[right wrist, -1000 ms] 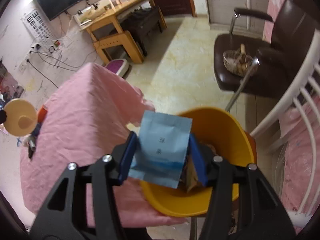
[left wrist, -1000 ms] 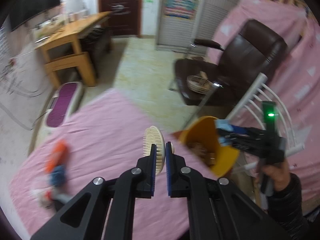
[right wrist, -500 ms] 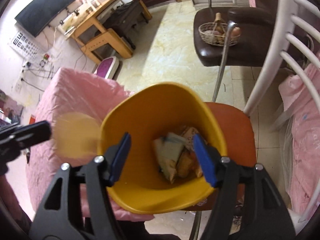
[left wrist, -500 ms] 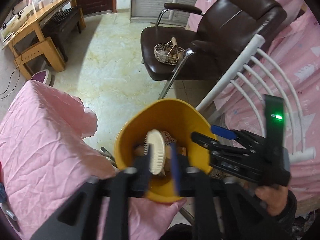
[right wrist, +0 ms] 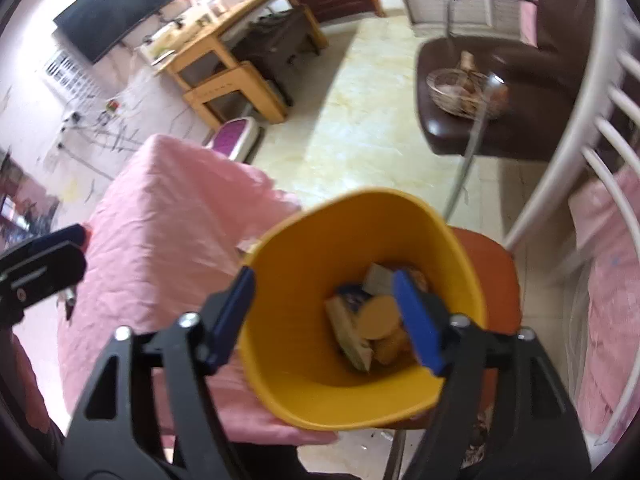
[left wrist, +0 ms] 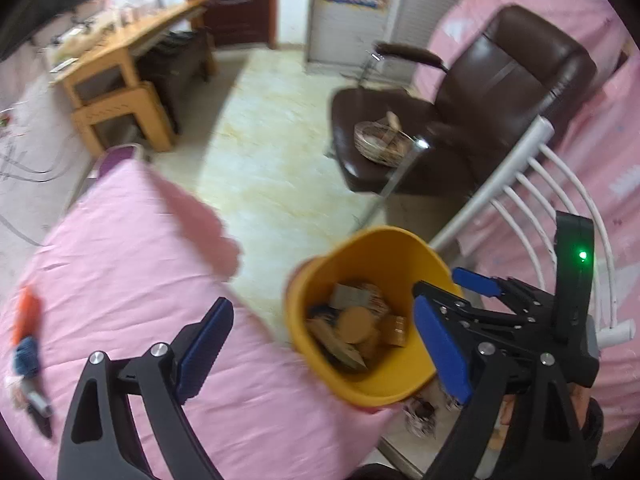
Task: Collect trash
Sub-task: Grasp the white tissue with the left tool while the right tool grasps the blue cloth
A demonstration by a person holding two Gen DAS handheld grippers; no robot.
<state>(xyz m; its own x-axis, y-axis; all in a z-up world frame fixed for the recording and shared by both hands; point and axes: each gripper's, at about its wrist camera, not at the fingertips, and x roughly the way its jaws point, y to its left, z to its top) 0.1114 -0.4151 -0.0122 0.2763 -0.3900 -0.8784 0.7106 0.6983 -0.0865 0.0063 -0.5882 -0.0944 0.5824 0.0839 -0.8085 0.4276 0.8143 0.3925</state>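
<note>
A yellow bin [left wrist: 400, 384] stands on an orange chair seat [right wrist: 496, 280] beside the pink-covered table [left wrist: 120, 280]. It holds several scraps, among them a round tan disc [left wrist: 354, 318], which also shows in the right wrist view [right wrist: 378, 318], and a blue-white packet [right wrist: 348, 296]. My left gripper [left wrist: 320, 332] is open and empty, just left of and above the bin. My right gripper [right wrist: 324, 316] is open and empty, its jaws straddling the bin's [right wrist: 304, 400] mouth from above.
Orange and blue items [left wrist: 26, 340] lie at the table's left edge. A brown armchair [left wrist: 480, 120] holds a wicker basket [left wrist: 380, 142]. A white chair back [left wrist: 532, 192] rises to the right of the bin. A wooden desk [left wrist: 120, 68] stands at the back left.
My right gripper opened and dropped the blue packet into the bin. My left gripper carried the round disc over the bin, opened, dropped it in, and drew back left.
</note>
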